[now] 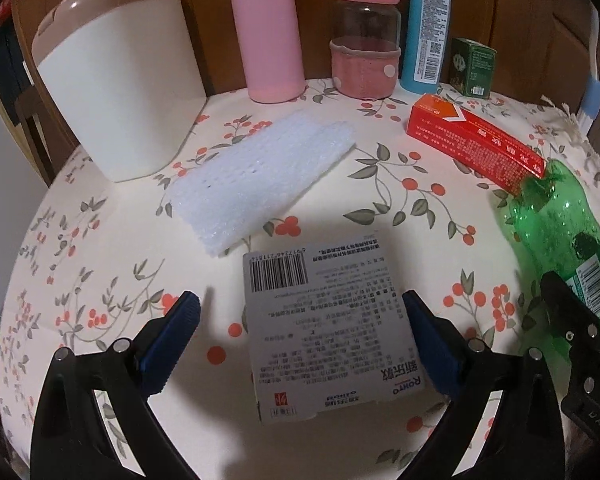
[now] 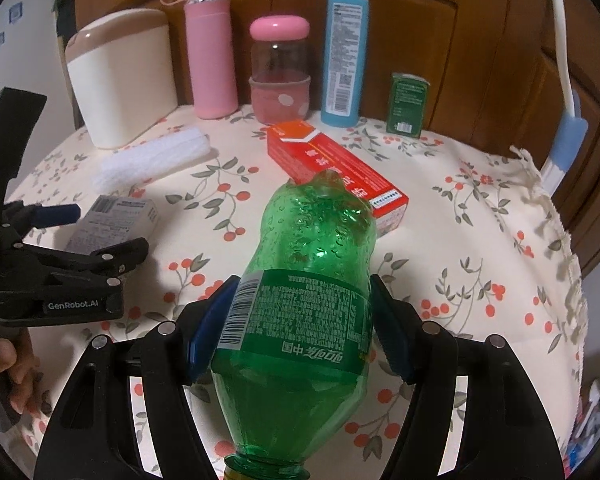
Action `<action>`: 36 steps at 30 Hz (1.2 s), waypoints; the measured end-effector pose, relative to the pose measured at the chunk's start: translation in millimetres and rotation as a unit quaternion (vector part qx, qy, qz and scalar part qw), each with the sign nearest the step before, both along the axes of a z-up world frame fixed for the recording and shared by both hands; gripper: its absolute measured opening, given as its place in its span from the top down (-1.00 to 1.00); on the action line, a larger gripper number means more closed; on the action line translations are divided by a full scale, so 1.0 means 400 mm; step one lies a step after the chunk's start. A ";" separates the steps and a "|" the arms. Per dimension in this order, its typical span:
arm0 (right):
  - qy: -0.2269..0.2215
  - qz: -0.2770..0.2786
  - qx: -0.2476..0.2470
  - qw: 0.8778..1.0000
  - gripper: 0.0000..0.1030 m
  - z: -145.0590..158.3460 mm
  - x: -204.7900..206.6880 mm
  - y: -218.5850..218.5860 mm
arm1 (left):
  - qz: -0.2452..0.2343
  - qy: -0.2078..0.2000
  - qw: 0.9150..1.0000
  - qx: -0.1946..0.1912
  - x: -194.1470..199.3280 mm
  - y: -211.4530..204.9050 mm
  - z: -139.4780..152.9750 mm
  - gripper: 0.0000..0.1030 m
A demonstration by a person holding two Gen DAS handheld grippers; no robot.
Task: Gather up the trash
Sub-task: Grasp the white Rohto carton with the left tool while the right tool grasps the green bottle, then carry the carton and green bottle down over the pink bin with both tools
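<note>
A crumpled green plastic bottle (image 2: 312, 300) lies neck-first toward the camera, and my right gripper (image 2: 300, 328) is shut on its labelled middle, blue pads pressing both sides. The bottle (image 1: 560, 232) and that gripper (image 1: 580, 332) also show at the right edge of the left wrist view. My left gripper (image 1: 300, 300) is open and straddles a flat grey printed box (image 1: 324, 328) on the floral tablecloth (image 1: 400, 220). Its left pad stands well clear; the right pad is next to the box's edge. From the right wrist view the left gripper (image 2: 100, 232) is at the grey box (image 2: 116, 220).
A white foam net (image 1: 260, 172) and a red carton (image 1: 476, 144) lie on the table. At the back stand a cream bin with a brown lid (image 1: 116, 76), a pink flask (image 1: 268, 28), a pink-lidded jar (image 1: 364, 36), a blue spray bottle (image 1: 424, 24) and a small green box (image 1: 474, 66). A hand (image 2: 4, 364) holds the left gripper.
</note>
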State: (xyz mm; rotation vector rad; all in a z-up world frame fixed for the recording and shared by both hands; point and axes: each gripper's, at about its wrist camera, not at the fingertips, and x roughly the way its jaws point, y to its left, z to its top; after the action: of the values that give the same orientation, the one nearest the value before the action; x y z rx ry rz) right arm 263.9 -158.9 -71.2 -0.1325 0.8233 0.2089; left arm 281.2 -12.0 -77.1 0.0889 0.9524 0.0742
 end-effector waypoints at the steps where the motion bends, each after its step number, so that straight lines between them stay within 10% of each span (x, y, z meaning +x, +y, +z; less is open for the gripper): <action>1: 0.000 0.001 -0.001 1.000 -0.30 0.000 0.001 0.002 | -0.001 -0.001 1.000 0.006 -0.001 -0.004 0.002 -0.91; 6: 0.001 -0.002 -0.009 1.000 -0.30 -0.001 0.006 0.008 | -0.005 -0.003 1.000 0.009 0.000 -0.009 0.003 -0.87; 9: 0.001 -0.002 -0.011 1.000 -0.30 0.000 0.008 0.010 | -0.015 -0.015 0.999 -0.024 -0.008 0.001 0.004 -0.42; 36: -0.029 0.024 0.015 0.999 -0.22 0.089 -0.157 0.039 | -0.057 -0.064 0.996 -0.012 -0.269 -0.023 0.097 -0.41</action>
State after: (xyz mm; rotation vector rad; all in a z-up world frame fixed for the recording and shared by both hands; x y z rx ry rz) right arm 201.2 -143.4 -35.6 -0.1296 0.7592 0.2615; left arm 173.6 -21.1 -38.2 0.1149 0.8182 -0.0370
